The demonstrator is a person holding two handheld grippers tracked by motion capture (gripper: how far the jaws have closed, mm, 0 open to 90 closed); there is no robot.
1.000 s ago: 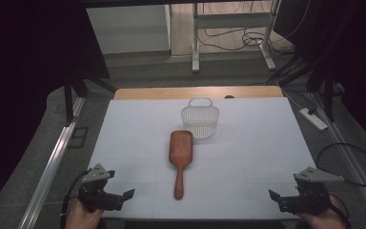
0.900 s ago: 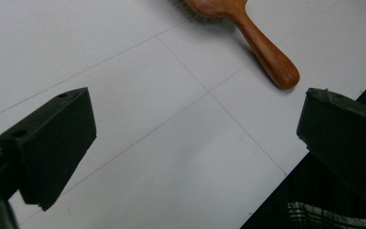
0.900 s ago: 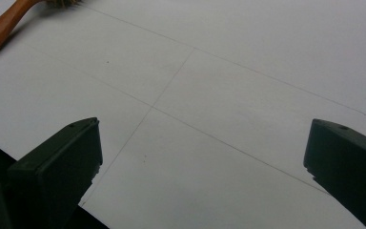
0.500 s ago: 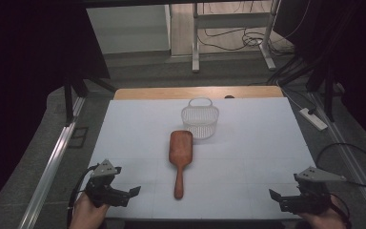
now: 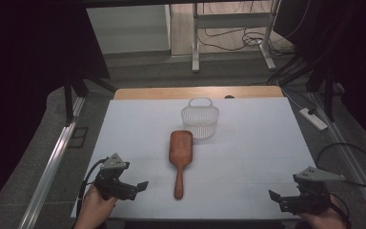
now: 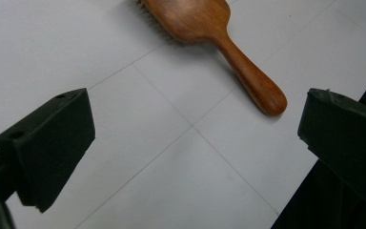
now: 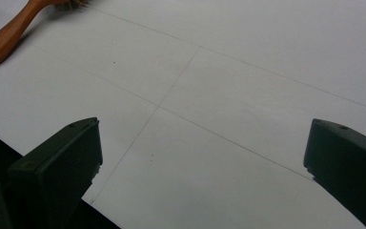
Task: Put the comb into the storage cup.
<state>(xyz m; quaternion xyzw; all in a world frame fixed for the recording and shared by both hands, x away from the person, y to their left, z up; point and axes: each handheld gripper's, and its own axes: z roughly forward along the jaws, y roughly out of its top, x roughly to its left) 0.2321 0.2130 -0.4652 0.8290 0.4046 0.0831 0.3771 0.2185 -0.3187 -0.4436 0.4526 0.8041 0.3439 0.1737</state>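
Hairbrush (image 5: 179, 157) lies flat near the middle of the white table (image 5: 248, 143) in the high view, paddle head toward the far side and handle toward the person. A clear wire-style basket (image 5: 200, 121) stands upright just beyond the head, close to it or perhaps touching. The left gripper (image 5: 137, 187) sits at the near-left corner, jaws wide and angled toward the handle; the right gripper (image 5: 277, 198) rests at the near-right corner, well apart from the brush, jaws also apart.

From the left gripper view, its 2 black jaws stand wide with nothing between them. The wooden handle's rounded end (image 6: 267, 98) lies ahead, between the jaws but apart from both; bristles face the table.

From the right gripper view, the 2 jaws are spread wide over bare table, and the handle's tip (image 7: 2, 45) shows far off at the upper left.

Risk, as I judge it: the tapered, smooth handle could slip or roll if pinched near its tip, and a push forward could knock the head into the basket.
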